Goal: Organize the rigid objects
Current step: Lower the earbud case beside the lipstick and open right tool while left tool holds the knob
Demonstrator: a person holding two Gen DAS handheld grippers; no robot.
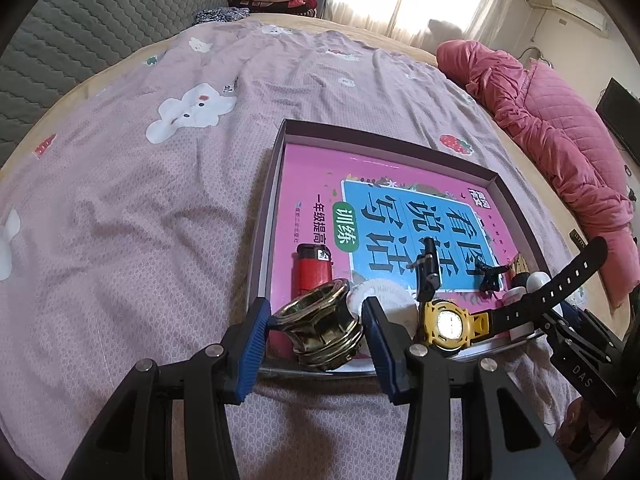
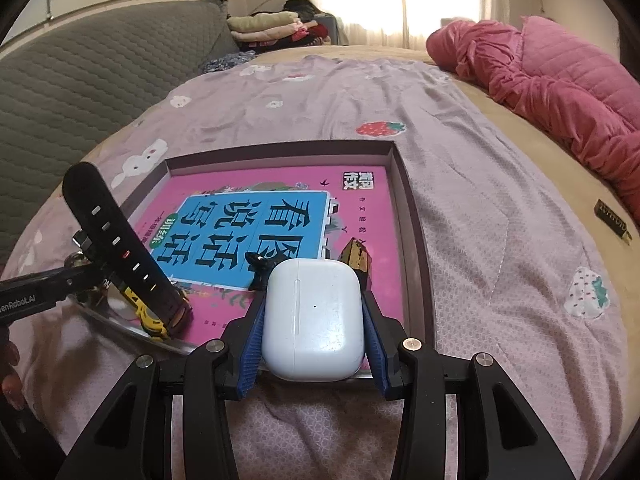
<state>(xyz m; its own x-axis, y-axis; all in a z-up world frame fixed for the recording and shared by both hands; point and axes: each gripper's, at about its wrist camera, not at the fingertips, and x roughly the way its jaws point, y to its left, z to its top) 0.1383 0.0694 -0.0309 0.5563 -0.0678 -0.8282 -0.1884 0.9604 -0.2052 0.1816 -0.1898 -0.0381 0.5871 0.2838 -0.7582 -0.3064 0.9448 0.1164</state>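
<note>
Left gripper point(image 1: 316, 334) angled steeply downward, blue pads clamped on either side of a load. Right gripper point(image 2: 314, 328) likewise pitched down, jaws pressed flat against its load, at 3 o'clock of the left.

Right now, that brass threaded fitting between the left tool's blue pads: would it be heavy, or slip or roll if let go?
The brass fitting looks like thick solid metal, so probably heavy for its size and quite stiff. Its shiny surface could be slippery, though the ribbed pads of the left tool likely help. Its round threaded end might roll on the glossy pink book.
</note>
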